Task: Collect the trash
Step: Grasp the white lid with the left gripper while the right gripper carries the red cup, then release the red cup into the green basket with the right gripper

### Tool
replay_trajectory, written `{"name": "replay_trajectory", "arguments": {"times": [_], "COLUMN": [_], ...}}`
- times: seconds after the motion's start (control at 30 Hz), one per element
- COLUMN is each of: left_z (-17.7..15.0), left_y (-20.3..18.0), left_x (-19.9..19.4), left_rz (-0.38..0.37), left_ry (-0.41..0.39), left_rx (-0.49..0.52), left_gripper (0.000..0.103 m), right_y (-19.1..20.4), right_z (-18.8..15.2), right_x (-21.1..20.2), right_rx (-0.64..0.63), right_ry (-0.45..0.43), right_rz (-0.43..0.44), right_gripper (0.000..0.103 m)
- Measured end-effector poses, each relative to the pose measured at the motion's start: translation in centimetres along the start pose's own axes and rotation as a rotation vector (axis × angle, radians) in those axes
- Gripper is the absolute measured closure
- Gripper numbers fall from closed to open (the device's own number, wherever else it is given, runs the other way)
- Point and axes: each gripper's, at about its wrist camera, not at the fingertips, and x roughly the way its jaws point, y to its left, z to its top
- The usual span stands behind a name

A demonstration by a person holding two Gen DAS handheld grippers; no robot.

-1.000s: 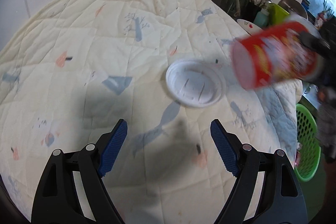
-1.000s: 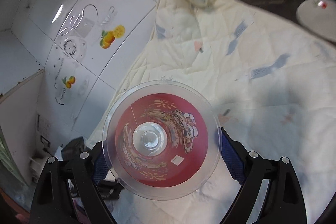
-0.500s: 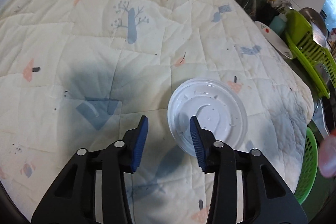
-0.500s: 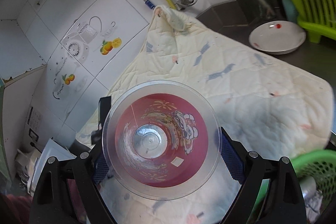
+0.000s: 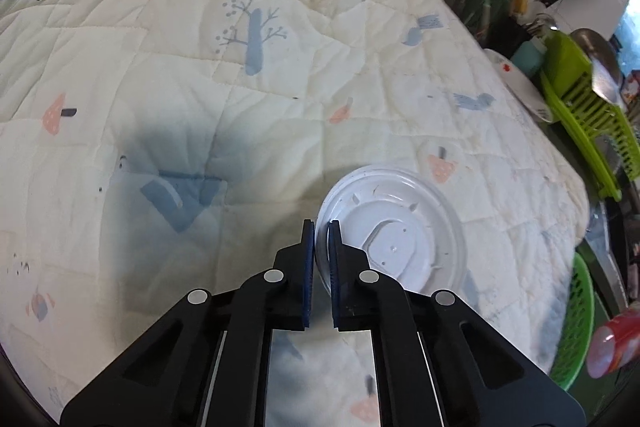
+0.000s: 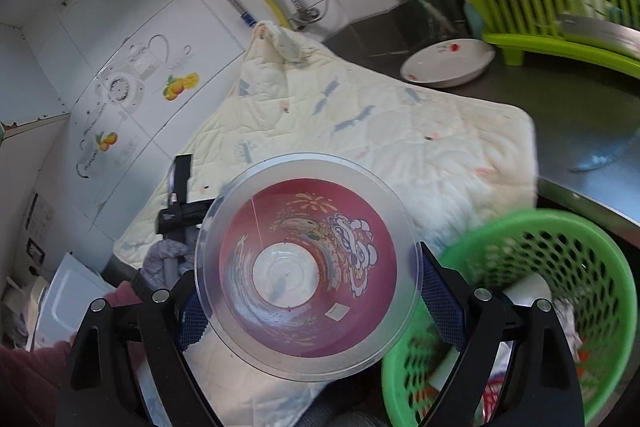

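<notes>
While L gripper jaws pinch white lid rim, R gripper jaws spread wide, clamping red cup.

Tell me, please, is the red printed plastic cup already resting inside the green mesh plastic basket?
No: the red printed plastic cup is gripped between the blue pads of the right hand-held gripper, beside the green mesh plastic basket.

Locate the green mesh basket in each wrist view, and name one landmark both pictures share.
Left wrist: the green mesh basket sits at the lower right edge, past the quilt's corner.
Right wrist: the basket fills the lower right, right of the held red cup.
Shared landmark: the lime dish rack.
</notes>
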Motion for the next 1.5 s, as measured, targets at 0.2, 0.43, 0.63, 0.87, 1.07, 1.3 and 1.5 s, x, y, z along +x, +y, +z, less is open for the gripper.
{"name": "replay_trajectory", "arguments": {"times": [0.2,0.43,0.63,0.87,1.07,1.3,1.5], "left_z": [-2.1,-5.0,-7.6,-9.9,-10.6,-11.4,-12.1], "left_y": [-1.9,-5.5,-9.9,-14.4,-16.8,-19.4,-21.3], "left_x": [-3.6,-7.7,-9.7,-10.8,-10.9,-10.5,-10.0], "left_rz": [-0.054,-0.143,-0.220,-0.287,-0.313,-0.328,-0.340], "left_ry": [-0.032,-0.064,-0.070,-0.058,-0.048,-0.029,-0.014], "left_rx": [0.023,0.083,0.150,0.210,0.245,0.285,0.315], "left_gripper": [0.099,0.099,0.099,0.099,0.099,0.099,0.099], "right_y": [-1.2,-3.0,-3.9,-5.0,-5.2,-6.3,-7.3], "right_z": [-2.3,-4.3,-5.7,-6.6,-6.7,-6.7,-6.4], "right_x": [-3.3,-7.0,-8.2,-5.8,-3.5,-2.8,-3.2], "right_rx": [0.038,0.084,0.049,-0.022,-0.089,-0.086,-0.072], "right_ry": [-0.043,-0.078,-0.086,-0.058,-0.023,-0.009,-0.020], "right_rz": [-0.095,-0.281,-0.491,-0.640,-0.712,-0.752,-0.757], "right_gripper": [0.017,0.017,0.017,0.017,0.017,0.017,0.017]}}
